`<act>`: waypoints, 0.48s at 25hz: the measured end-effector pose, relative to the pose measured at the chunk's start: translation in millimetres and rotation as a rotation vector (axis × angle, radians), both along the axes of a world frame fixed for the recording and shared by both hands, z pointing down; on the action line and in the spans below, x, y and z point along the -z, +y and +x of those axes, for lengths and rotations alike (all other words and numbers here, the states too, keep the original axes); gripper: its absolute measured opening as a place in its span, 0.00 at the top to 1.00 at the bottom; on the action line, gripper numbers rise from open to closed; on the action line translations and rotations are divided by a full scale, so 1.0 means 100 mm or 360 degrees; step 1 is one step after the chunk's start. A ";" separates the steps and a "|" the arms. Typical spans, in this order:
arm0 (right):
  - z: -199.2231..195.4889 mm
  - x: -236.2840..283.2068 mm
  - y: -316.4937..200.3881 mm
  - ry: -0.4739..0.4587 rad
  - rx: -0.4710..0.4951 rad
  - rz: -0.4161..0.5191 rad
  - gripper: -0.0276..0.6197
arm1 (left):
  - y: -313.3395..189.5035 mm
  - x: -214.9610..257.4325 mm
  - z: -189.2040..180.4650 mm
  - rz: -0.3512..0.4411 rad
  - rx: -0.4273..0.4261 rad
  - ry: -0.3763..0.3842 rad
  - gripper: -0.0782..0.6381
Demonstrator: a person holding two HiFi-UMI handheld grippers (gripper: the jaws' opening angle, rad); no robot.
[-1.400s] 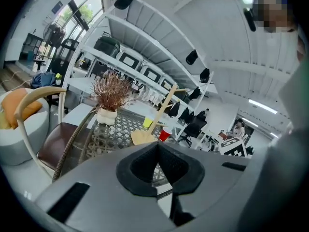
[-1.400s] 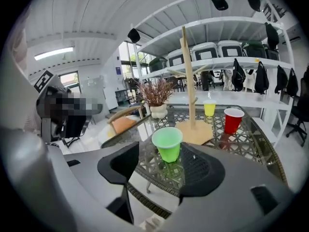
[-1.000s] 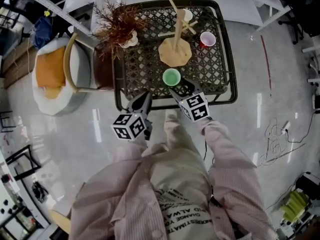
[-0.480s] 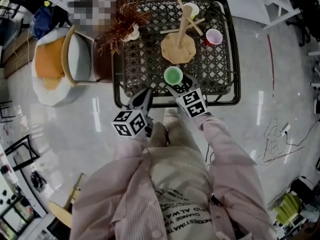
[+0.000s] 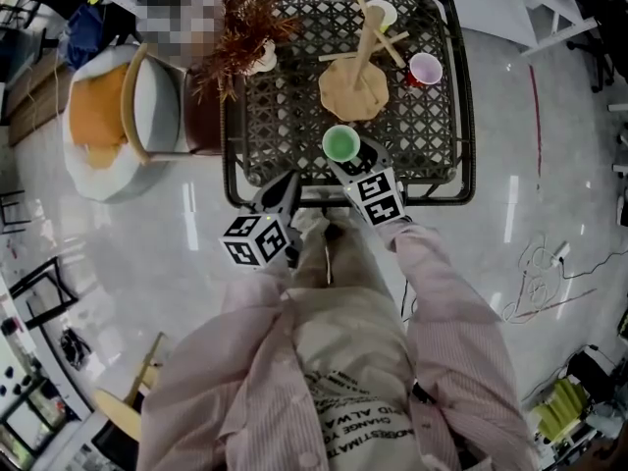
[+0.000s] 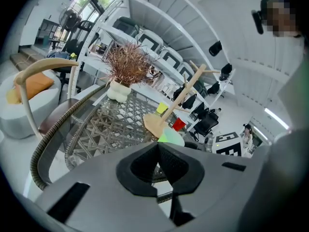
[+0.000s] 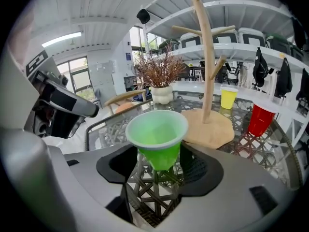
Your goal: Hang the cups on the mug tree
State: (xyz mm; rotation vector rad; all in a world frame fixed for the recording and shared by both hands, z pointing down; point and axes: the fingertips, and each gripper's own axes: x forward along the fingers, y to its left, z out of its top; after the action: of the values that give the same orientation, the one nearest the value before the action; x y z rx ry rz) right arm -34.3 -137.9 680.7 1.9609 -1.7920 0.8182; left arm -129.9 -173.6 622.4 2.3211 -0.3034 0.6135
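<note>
Centre of the right gripper view: my right tool sits released around the green cup on the desk. I should centre up, then squeeze gently below the rim. My left tool is clenched, empty.

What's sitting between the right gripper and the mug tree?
The green cup, upright between the right gripper's open jaws; past it only bare table up to the mug tree. The right gripper view shows it.
</note>
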 end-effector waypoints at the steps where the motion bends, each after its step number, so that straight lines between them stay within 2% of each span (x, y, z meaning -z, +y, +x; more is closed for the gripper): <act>1: 0.00 0.00 0.00 0.0001 -0.0004 -0.0001 0.55 | 0.00 0.00 0.00 -0.0002 -0.0002 -0.0001 0.89; 12: -0.02 0.14 -0.03 -0.0100 -0.0118 0.0063 0.55 | -0.11 0.13 -0.03 0.0050 -0.0014 0.0035 0.89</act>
State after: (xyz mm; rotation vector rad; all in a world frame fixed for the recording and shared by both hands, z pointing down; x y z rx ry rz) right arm -36.6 -141.4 666.6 2.0590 -1.7929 0.8836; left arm -133.3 -184.8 609.9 2.3586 -0.2949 0.5909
